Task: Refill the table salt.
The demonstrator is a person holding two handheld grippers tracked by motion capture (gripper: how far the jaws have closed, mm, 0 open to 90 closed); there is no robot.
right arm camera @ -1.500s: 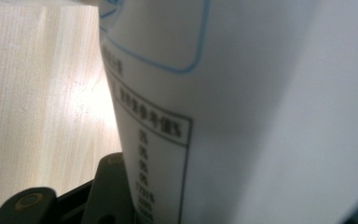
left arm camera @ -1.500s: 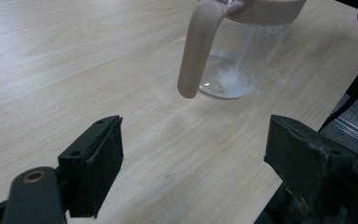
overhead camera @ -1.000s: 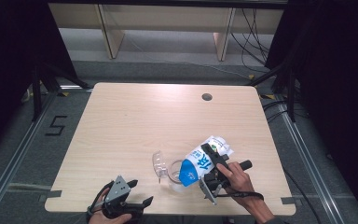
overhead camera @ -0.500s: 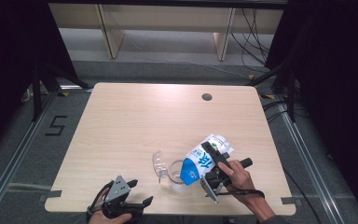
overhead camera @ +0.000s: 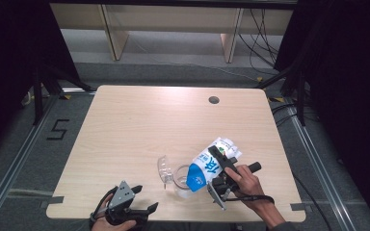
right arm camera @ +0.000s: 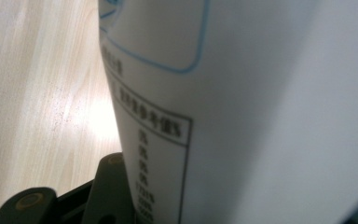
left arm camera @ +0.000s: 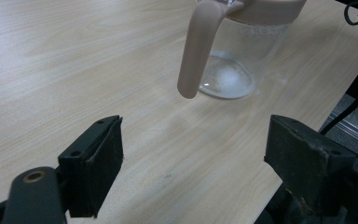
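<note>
Work in hand: pouring, by the look of it. The right gripper (overhead camera: 220, 169) has a white-and-blue pouch (overhead camera: 206, 167) tipped over a clear jug (overhead camera: 174, 174).
Pouch: near the surface's (overhead camera: 139, 125) front edge, right of centre. Its blue end dips to the jug's mouth and its white end angles up and away toward the right edge. That slope looks meant to let the contents run down into the jug.
Right jaws: clamped across the pouch's middle. In the right gripper view the printed pouch wall (right arm camera: 242, 116) sits tight against the one black jaw that shows. They're gripping the pouch, part-way closed around its width.
Right hand: it (overhead camera: 248, 183) comes in from the front right corner, wrist cocked, gripper aimed up and left across the surface. It holds the tilt rather than letting the pouch rest.
Jug: upright on the surface, just left of the pouch, with its spout jutting left. The left gripper view shows a pinkish handle (left arm camera: 196, 46) hanging from the rim and a see-through body (left arm camera: 235, 60) with a whitish patch at the bottom.
Left jaws: wide apart, nothing between them, the jug well ahead of them in the left gripper view.
Left hand: it's parked at the front edge near the left corner, the left gripper (overhead camera: 144, 201) lying low and pointing right toward the jug. I'd say it's waiting, clear of the pour.
</note>
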